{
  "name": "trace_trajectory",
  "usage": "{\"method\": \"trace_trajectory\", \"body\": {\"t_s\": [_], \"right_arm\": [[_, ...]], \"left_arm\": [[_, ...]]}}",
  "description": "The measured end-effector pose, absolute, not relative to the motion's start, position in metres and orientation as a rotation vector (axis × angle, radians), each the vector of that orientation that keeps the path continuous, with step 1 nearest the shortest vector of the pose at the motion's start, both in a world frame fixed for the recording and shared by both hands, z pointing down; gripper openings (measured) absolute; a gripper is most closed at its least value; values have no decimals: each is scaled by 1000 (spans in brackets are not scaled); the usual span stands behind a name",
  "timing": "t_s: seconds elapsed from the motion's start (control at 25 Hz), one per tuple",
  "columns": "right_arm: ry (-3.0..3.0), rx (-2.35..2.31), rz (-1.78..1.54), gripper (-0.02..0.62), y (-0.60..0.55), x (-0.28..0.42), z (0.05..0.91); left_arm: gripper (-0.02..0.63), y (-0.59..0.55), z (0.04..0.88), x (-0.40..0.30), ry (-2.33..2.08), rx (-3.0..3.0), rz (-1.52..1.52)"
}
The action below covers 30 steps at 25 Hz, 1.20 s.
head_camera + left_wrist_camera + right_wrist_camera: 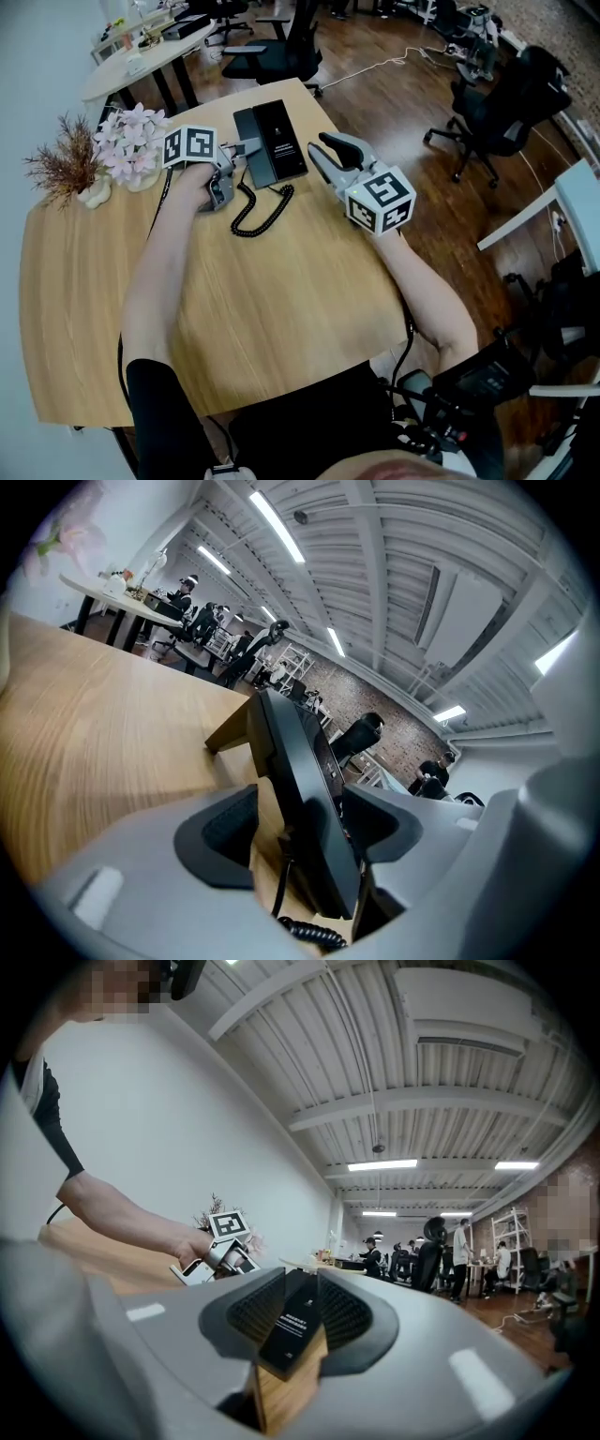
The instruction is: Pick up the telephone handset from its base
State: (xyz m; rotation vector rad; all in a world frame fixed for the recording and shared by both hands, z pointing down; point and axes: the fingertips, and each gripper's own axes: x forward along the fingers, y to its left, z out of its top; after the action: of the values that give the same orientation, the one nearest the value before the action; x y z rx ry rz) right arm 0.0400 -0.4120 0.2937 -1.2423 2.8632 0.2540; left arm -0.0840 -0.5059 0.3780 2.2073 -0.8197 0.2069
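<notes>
Left tongs [298, 829] are spread, and the dark slab of the telephone [305, 789] stands up between the two pads. There's bare wood showing in the gap on one side, while the other pad sits right against it or very nearly so; I can't call contact. A loop of coiled cord [314, 935] peeks in at the bottom of the left gripper view.

From the head view, those tongs reach in at the left edge of the telephone, where the handset [247, 141] lies on its base [283, 139]. The cord curls down across the bench [281, 309] in front of the telephone.

Over to the right tongs [302, 1312]: pads parted only a little, with nothing pinched between them. Through the slot the right gripper view shows the telephone's black face and a bit of bench edge farther off. In the head view they hover just beside the right edge of the base.

Each hand carries its marker cube, left [190, 145] and right [382, 199].

Further out, pale pink flowers [131, 141] and a dried brown sprig [61, 167] sit at the far left corner of the bench. Black office chairs [497, 112] stand on the wooden floor beyond.
</notes>
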Motion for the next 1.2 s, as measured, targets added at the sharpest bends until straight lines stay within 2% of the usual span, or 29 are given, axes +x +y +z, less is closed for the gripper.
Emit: {"method": "trace_trajectory", "body": {"t_s": [0.04,0.12,0.68,0.88,1.2], "right_arm": [[2863,-1243,256,107,-412,40,294],[2859,-1254,263,107,-412,44,293],[2875,-1248,305,98,-410,43,293],[2897,-1230,322,92,-408,37,296],[2906,-1230,335,87,-408,37,297]], "left_arm": [[275,-505,379,-83,-816,2204,212],[193,-505,381,-77,-794,2196,212],[118,-508,374,-84,-688,2152,49],[86,-505,369,-90,-657,2087,-123],[80,-500,335,-90,-595,2076,-367]]}}
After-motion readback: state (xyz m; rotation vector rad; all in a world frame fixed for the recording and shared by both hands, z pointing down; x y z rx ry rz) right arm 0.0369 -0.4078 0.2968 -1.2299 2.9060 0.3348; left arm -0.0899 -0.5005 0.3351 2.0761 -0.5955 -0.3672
